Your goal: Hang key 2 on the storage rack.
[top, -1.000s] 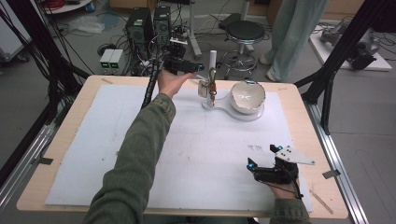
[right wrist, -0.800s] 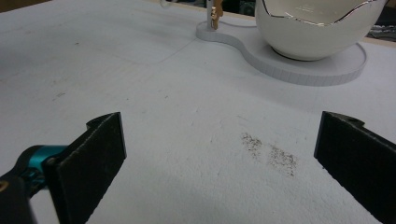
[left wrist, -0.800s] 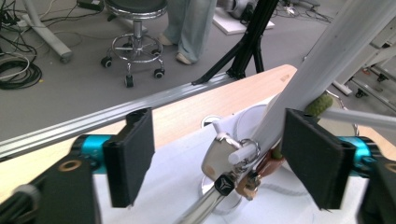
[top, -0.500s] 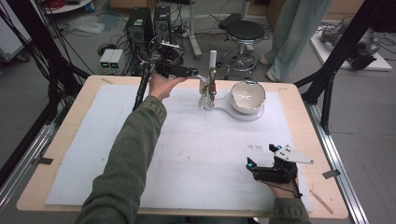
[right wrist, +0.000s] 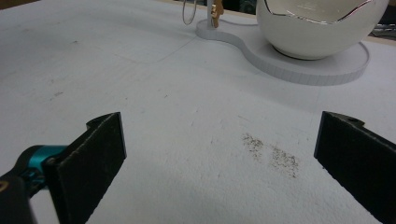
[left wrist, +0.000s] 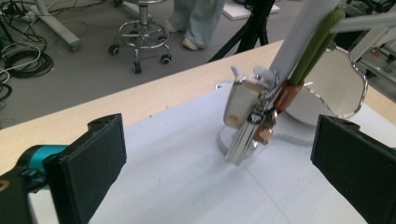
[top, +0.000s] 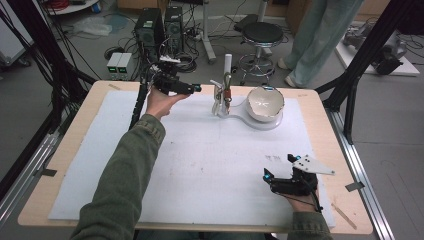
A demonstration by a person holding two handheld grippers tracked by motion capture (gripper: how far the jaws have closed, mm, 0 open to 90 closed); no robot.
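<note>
A bunch of keys [top: 223,99] hangs from the upright post [top: 228,64] of a white stand [top: 239,116]. A white bowl with a jagged rim [top: 265,103] sits on the stand's other end. My left gripper [top: 195,89] hovers open just left of the keys, above the table's far side. In the left gripper view the keys [left wrist: 247,126] hang between and a little beyond the wide-open jaws of the left gripper [left wrist: 224,163]. My right gripper [top: 279,167] rests open near the front right. The right gripper [right wrist: 219,158] faces the bowl [right wrist: 322,23] with bare mat between its jaws.
A white mat [top: 200,165] covers most of the wooden table [top: 80,145]. Beyond the far edge are a stool [top: 262,35], a standing person's legs [top: 320,35], computer boxes [top: 160,25] and cables. Black frame posts [top: 360,60] flank the table.
My left gripper has drawn back to the left and slightly nearer, away from the keys. The right gripper has stayed put.
</note>
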